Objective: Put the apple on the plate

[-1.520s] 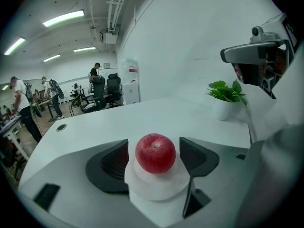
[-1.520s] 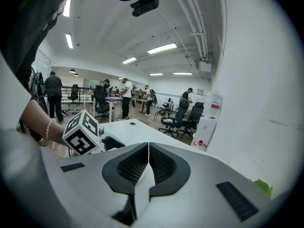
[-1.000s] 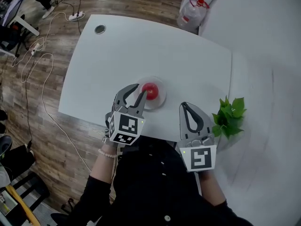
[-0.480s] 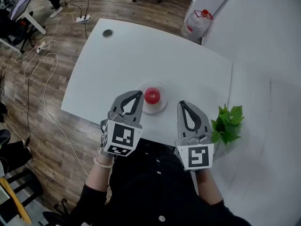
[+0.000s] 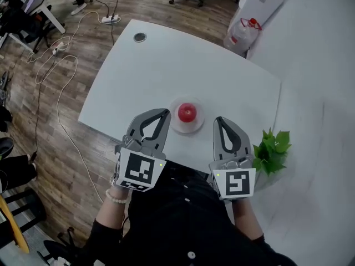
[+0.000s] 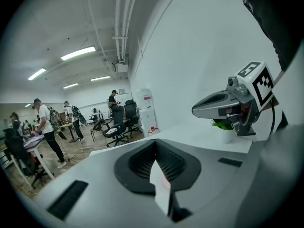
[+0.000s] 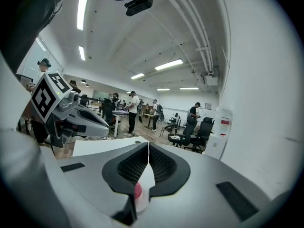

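Note:
The red apple (image 5: 187,113) rests on a small clear plate (image 5: 175,127) near the front edge of the white table (image 5: 166,65). My left gripper (image 5: 165,113) hovers just left of the plate, jaws shut and empty, apart from the apple. My right gripper (image 5: 218,120) hangs to the right of the plate, also shut with nothing in it. In the right gripper view the jaws (image 7: 148,146) meet, and a bit of the apple (image 7: 137,192) shows below them. The left gripper view shows its own jaws (image 6: 155,146) closed together.
A green potted plant (image 5: 272,146) stands at the table's right front corner, close to my right gripper. A cable hole (image 5: 140,37) sits at the far left corner. A water bottle (image 5: 244,29), office chairs and floor cables (image 5: 55,65) lie beyond the table.
My left gripper's jaws, open beside the apple, have shut, and the gripper has lifted and drawn back to the left. The apple stays on the plate. The right gripper has barely moved.

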`<state>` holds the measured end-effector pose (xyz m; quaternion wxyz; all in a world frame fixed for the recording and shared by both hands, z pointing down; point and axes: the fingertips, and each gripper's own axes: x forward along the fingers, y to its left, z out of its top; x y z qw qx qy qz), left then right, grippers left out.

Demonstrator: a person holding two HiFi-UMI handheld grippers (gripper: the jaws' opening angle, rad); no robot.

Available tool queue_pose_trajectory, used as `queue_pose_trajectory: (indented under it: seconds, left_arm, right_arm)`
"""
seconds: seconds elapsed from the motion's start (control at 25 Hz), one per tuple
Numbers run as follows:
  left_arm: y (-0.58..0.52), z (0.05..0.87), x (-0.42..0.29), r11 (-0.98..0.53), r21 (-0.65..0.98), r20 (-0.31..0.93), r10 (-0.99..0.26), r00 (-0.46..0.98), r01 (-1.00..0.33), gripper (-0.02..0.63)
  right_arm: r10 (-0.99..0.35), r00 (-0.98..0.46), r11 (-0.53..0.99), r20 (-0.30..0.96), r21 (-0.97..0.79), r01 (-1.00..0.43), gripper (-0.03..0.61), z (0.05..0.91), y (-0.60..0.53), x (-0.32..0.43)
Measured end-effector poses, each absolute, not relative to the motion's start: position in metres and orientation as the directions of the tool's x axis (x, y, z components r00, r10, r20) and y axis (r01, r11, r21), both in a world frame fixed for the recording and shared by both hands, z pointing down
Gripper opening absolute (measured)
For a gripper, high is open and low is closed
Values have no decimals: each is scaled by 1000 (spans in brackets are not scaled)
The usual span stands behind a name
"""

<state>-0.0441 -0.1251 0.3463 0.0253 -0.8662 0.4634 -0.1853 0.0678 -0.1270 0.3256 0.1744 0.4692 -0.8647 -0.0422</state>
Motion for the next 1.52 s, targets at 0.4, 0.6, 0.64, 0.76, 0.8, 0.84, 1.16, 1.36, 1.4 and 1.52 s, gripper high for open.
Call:
queue_pose_trajectory:
  seconds: [0.4, 0.6, 0.64, 0.76, 0.8, 0.84, 1.16, 1.36, 1.4, 1.52]
  left_arm:
    - [-113, 336, -63, -497, -197, 286, -853, 435, -845, 14]
    - [-113, 331, -71, -469, -168, 282, -866, 414, -867, 14]
    - [-113, 331, -72, -476, -179, 277, -864, 421, -861, 14]
    - [-113, 332, -71, -474, -166, 280, -863, 420, -865, 14]
    - [-113, 332, -71, -470, -156, 283, -864, 417, -869, 14]
    - [-113, 332, -71, -472, -154, 283, -863, 419, -868, 14]
    - [-111, 333, -69, -486, -138, 284, -854, 436, -863, 14]
    - [-110, 336, -69, -501, -146, 280, -848, 450, -853, 14]
    - [-110, 336, -69, -500, -144, 281, -848, 449, -854, 14]
    - [-110, 339, -67, -526, -183, 268, -840, 473, -830, 14]
  right_arm:
    - [-808, -535, 586, 247, 246, -772, 42, 322, -127, 54]
    - [-800, -538, 596, 267, 252, -762, 41, 322, -124, 49]
    - [-798, -539, 599, 269, 255, -759, 42, 322, -123, 48]
    - [-798, -543, 600, 261, 264, -755, 43, 321, -124, 46]
    - [-799, -543, 599, 259, 263, -756, 43, 321, -124, 46]
    - [-799, -542, 598, 259, 262, -757, 42, 321, -123, 46]
    - [-794, -540, 605, 279, 272, -748, 41, 324, -118, 42]
    - [-793, -542, 606, 277, 272, -748, 42, 324, -117, 40]
    - [-793, -542, 607, 279, 272, -747, 42, 325, -117, 40]
    - [-791, -544, 609, 279, 270, -746, 41, 326, -116, 39]
